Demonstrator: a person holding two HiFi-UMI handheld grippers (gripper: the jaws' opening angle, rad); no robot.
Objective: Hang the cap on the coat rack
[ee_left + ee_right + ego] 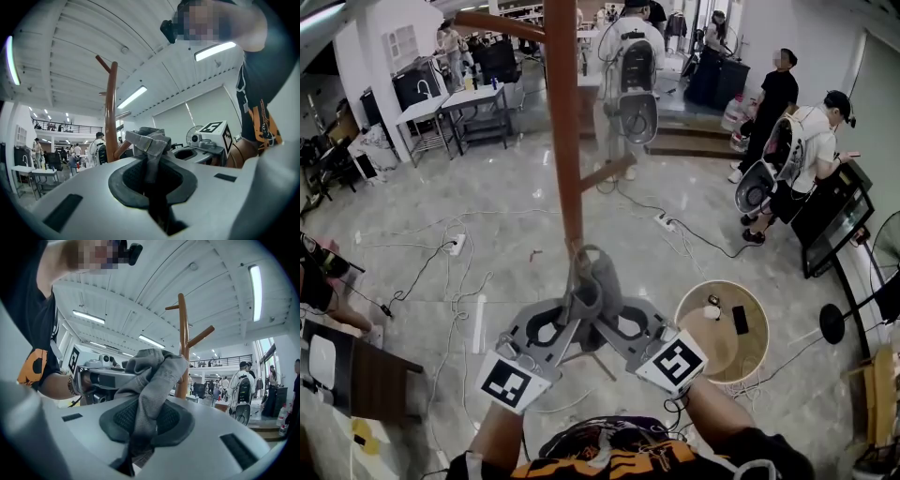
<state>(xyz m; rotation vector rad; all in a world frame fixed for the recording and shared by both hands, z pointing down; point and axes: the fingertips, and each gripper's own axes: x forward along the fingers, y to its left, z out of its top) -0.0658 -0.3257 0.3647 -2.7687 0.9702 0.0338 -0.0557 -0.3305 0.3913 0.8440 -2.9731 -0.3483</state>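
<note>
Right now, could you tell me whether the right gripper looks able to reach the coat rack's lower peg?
Probably yes: the right gripper, holding the cap together with the left gripper, is close to the coat rack, and nothing visible blocks the lower peg above it.

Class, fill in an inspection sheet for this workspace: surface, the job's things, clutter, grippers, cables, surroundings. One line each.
Surface: grey polished floor; no worktop in use.
Job's things: grey cap, bunched, held up in front of the brown rack; not yet on a peg.
Clutter: round table at right with a phone on it.
Grippers: left gripper and right gripper each have their fingers shut on the cap.
Cables: several cables trail across the floor, with a power strip.
Surroundings: people standing beyond the rack; desks at the far left.
</note>
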